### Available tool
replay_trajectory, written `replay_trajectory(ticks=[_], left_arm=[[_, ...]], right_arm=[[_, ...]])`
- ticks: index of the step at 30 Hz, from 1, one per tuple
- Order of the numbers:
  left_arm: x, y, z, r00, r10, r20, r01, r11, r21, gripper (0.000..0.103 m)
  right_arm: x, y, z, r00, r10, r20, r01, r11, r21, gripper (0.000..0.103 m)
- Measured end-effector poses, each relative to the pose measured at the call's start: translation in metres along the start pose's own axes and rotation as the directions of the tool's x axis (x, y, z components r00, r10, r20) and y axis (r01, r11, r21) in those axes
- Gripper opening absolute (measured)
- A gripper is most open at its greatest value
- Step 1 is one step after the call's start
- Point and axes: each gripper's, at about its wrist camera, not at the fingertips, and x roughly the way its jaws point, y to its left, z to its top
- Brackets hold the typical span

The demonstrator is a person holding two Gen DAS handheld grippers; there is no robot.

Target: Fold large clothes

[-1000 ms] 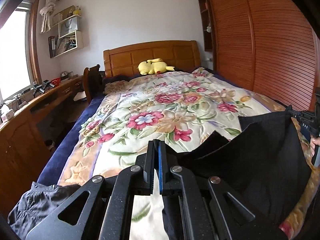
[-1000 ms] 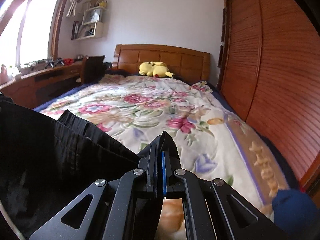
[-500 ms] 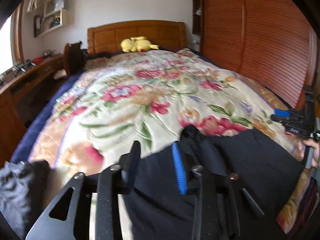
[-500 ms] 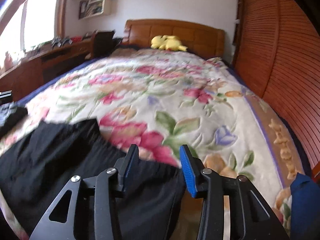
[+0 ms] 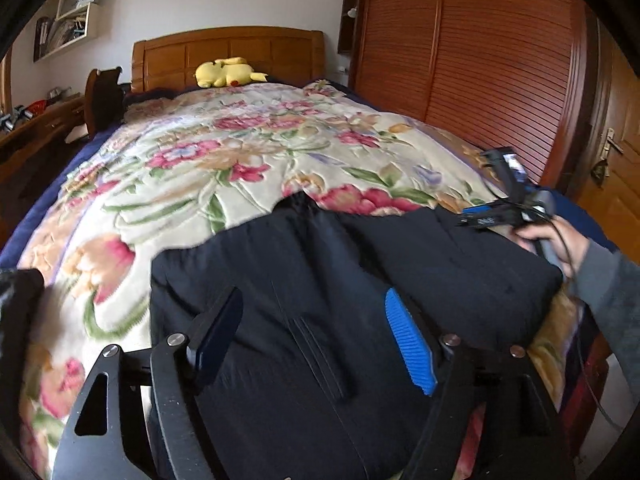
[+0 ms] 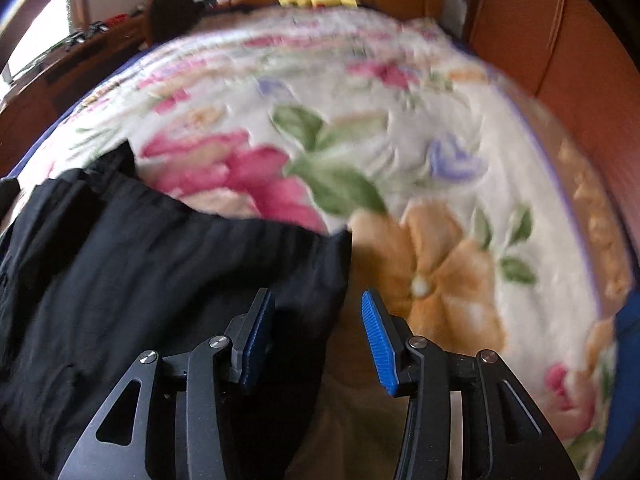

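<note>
A large black garment (image 5: pixel 320 280) lies spread across the foot of the bed on the floral quilt (image 5: pixel 224 160). My left gripper (image 5: pixel 316 328) is open just above the garment's near part, holding nothing. My right gripper (image 6: pixel 316 332) is open over the garment's right edge (image 6: pixel 160 264) and the quilt (image 6: pixel 440 184), holding nothing. The right gripper also shows in the left wrist view (image 5: pixel 508 204), held in a hand at the garment's far right corner.
A yellow plush toy (image 5: pixel 228 72) lies by the wooden headboard (image 5: pixel 228 54). A wooden wardrobe (image 5: pixel 460 48) runs along the right side. A desk (image 5: pixel 36 128) and chair stand left. Another dark garment (image 5: pixel 16 312) lies at the near left.
Both grippers held the black garment up a second ago. They lowered it onto the quilt and opened, and the garment now lies flat.
</note>
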Motion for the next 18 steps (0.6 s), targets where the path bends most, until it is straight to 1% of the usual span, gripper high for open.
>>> replay_trajectory(ticks=[2, 3, 4, 5, 6, 7, 8, 10, 12, 13, 14, 15, 16, 17, 18], left_arm=[[-0.002, 0.002, -0.007, 1.0, -0.01, -0.005, 0.01, 1.0, -0.01, 0.075], [-0.003, 0.004, -0.009, 1.0, -0.016, -0.006, 0.016, 1.0, -0.023, 0.075], [-0.004, 0.006, -0.009, 1.0, -0.026, -0.006, 0.026, 0.999, -0.04, 0.075], [-0.006, 0.008, -0.008, 0.999, -0.041, -0.003, 0.041, 0.997, -0.059, 0.075], [-0.008, 0.009, -0.008, 0.999, -0.054, 0.001, 0.054, 0.996, -0.07, 0.075], [-0.011, 0.008, -0.005, 0.998, -0.064, 0.012, 0.064, 0.995, -0.075, 0.075], [-0.013, 0.007, -0.004, 0.998, -0.063, 0.018, 0.064, 0.995, -0.071, 0.075], [-0.017, 0.002, -0.002, 0.999, -0.044, 0.032, 0.045, 0.998, -0.05, 0.075], [-0.019, 0.001, -0.003, 0.999, -0.031, 0.034, 0.032, 0.999, -0.035, 0.075], [-0.019, -0.002, -0.004, 0.999, -0.029, 0.03, 0.03, 0.999, -0.028, 0.075], [-0.019, -0.002, -0.005, 0.999, -0.028, 0.026, 0.029, 0.999, -0.025, 0.075], [-0.019, -0.002, -0.005, 0.999, -0.028, 0.024, 0.028, 0.999, -0.024, 0.075], [-0.02, -0.003, -0.006, 0.999, -0.03, 0.025, 0.031, 0.999, -0.026, 0.075], [-0.02, -0.003, -0.006, 0.999, -0.031, 0.025, 0.032, 0.999, -0.028, 0.075], [-0.021, -0.004, -0.007, 0.999, -0.034, 0.023, 0.035, 0.999, -0.029, 0.075]], right_arm=[[0.016, -0.006, 0.003, 0.997, 0.055, -0.053, -0.053, 0.998, 0.036, 0.047], [0.019, -0.008, 0.006, 0.996, 0.067, -0.064, -0.064, 0.997, 0.05, 0.047], [0.019, -0.009, 0.01, 0.995, 0.071, -0.064, -0.067, 0.996, 0.057, 0.038], [0.019, -0.008, 0.014, 0.995, 0.076, -0.062, -0.072, 0.996, 0.053, 0.021], [0.018, -0.004, 0.019, 0.995, 0.073, -0.064, -0.071, 0.997, 0.031, 0.015], [0.016, 0.003, 0.024, 0.997, 0.042, -0.059, -0.043, 0.999, -0.01, 0.008], [0.015, 0.01, 0.029, 0.999, 0.025, -0.047, -0.027, 0.999, -0.048, 0.006], [0.005, 0.027, 0.039, 1.0, 0.012, 0.008, -0.011, 0.993, -0.116, 0.004], [-0.011, 0.042, 0.054, 0.995, -0.007, 0.095, 0.022, 0.988, -0.153, 0.003], [-0.019, 0.048, 0.062, 0.989, -0.038, 0.141, 0.061, 0.985, -0.164, 0.003], [-0.026, 0.051, 0.069, 0.98, -0.085, 0.182, 0.115, 0.98, -0.161, 0.003], [-0.033, 0.05, 0.077, 0.964, -0.148, 0.223, 0.182, 0.973, -0.142, 0.003], [-0.037, 0.047, 0.084, 0.95, -0.196, 0.244, 0.227, 0.968, -0.108, 0.003], [-0.04, 0.041, 0.091, 0.939, -0.232, 0.253, 0.256, 0.965, -0.065, 0.003], [-0.043, 0.038, 0.096, 0.934, -0.254, 0.252, 0.273, 0.961, -0.04, 0.003]])
